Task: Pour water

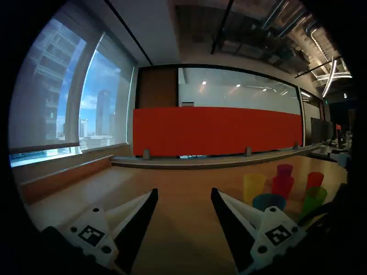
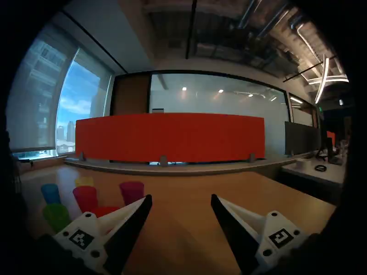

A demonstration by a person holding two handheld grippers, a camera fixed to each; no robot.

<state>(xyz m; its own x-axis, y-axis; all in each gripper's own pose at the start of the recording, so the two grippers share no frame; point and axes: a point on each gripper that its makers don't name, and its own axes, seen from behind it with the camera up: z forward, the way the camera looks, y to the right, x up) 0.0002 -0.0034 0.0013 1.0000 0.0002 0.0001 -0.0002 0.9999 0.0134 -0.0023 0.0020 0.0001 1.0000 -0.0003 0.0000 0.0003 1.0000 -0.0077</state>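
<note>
- Worktop [image 1: 137, 183] of light wood runs ahead of both grippers I am steering, up to a long red partition [image 1: 215, 130] along its far edge.
- In the left gripper view, the left gripper [image 1: 183, 190] points across the wood. Its two fingers stand wide apart with nothing between them.
- A cluster of coloured cups [image 1: 282, 185] stands upright on the worktop, to the right of that gripper's right finger. A yellow cup [image 1: 253, 185] is nearest the centre, a teal cup [image 1: 268, 201] is just beside the finger, and a green cup [image 1: 314, 198] is towards the edge.
- In the right gripper view, the right gripper [image 2: 181, 197] has its fingers just as wide apart, holding nothing.
- In that view the cups sit to the left. A magenta cup [image 2: 132, 191] stands just behind the left fingertip, and the others are farther left.
- I cannot tell whether any cup holds water.
- A tall window [image 1: 101, 110] on the left shows blue sky and towers.
</note>
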